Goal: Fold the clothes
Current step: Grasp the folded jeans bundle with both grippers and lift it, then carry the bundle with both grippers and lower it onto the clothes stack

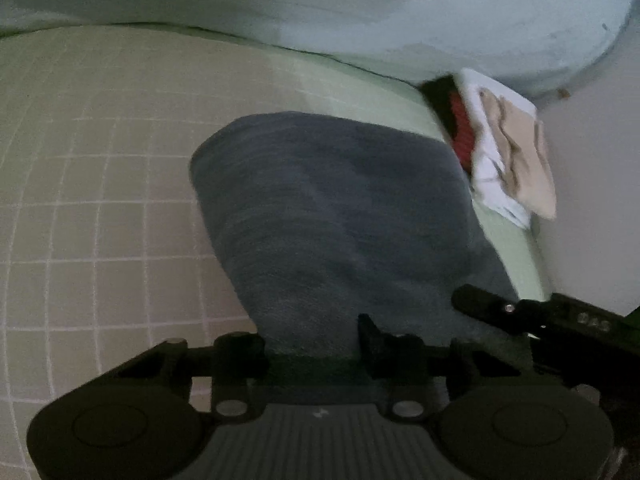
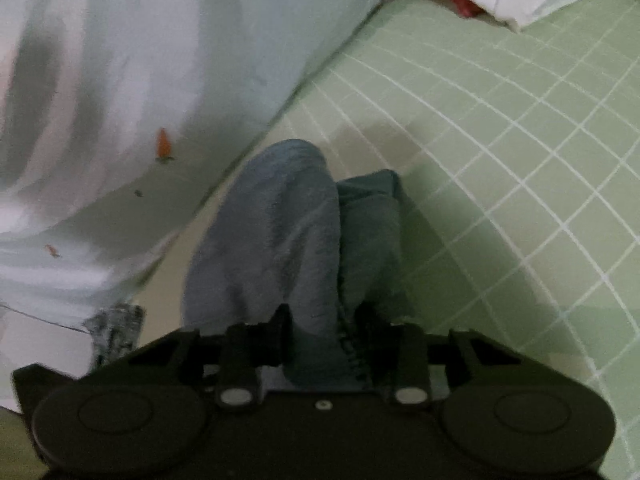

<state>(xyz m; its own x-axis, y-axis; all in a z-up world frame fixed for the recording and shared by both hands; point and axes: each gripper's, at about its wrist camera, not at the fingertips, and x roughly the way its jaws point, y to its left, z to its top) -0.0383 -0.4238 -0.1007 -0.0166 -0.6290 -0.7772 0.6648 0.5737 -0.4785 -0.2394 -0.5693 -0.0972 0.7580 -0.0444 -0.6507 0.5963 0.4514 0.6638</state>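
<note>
We see a pale green bed sheet with a white grid pattern (image 1: 100, 184) spreading wide and bare to one side of the garment, the largest open room here. Along its far edge runs a pale blue-white quilt with small orange carrot prints (image 2: 120, 80), bulging up close beside the cloth. At the bed's corner, against the wall, sits a small pile of folded white, beige and red clothes (image 1: 508, 148), apart from the work. The grey-blue soft knitted garment (image 1: 332, 220) lies on the sheet, bunched into thick rounded folds. Our left gripper (image 1: 312, 344) is closed on its near edge, cloth filling the gap between the jaws. Our right gripper (image 2: 324, 328) likewise pinches a gathered fold with a stitched hem.
</note>
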